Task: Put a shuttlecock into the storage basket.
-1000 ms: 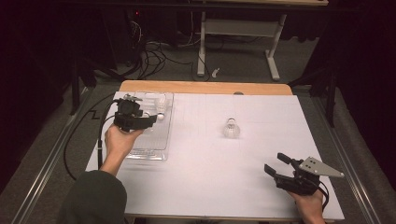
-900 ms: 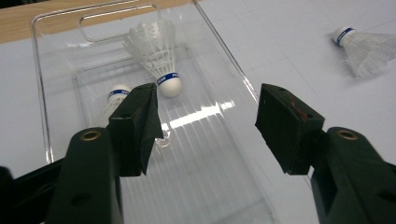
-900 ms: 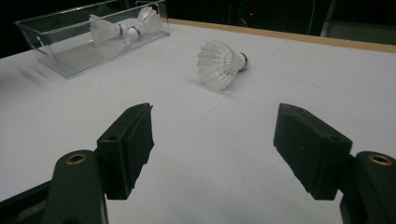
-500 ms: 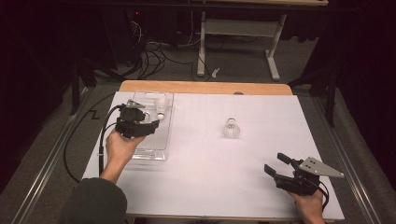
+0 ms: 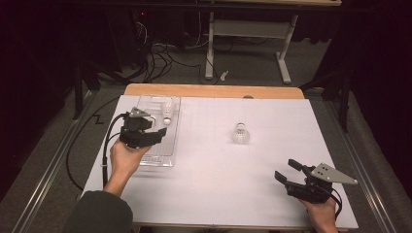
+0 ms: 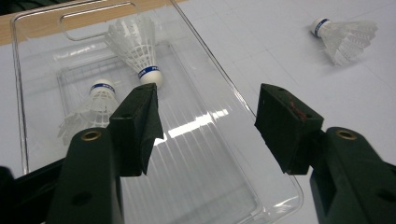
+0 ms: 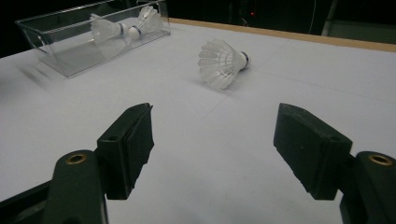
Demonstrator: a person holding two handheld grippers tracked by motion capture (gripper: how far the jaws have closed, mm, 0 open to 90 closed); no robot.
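Note:
A clear plastic tray (image 5: 160, 155) lies at the table's left and holds two white shuttlecocks (image 6: 133, 46) (image 6: 93, 107), cork ends close together. My left gripper (image 5: 158, 125) hovers over the tray's near half, open, with nothing between its fingers (image 6: 140, 121). A third shuttlecock (image 5: 240, 133) lies on its side on the white table top, mid-right; the left gripper view has it at the top right (image 6: 345, 37). My right gripper (image 5: 287, 171) stands open near the front right corner, empty, pointing at that loose shuttlecock (image 7: 222, 63) well ahead of it.
The white sheet (image 5: 218, 184) covers the table, with a wooden edge (image 5: 214, 91) at the far side. Beyond the table are cables (image 5: 160, 53) on the floor and a white desk frame (image 5: 252, 29). The left gripper's cable (image 5: 109, 141) trails off the table's left edge.
My left gripper has drawn back a little toward the near end of the tray, still open. The right gripper and the loose shuttlecock have not moved.

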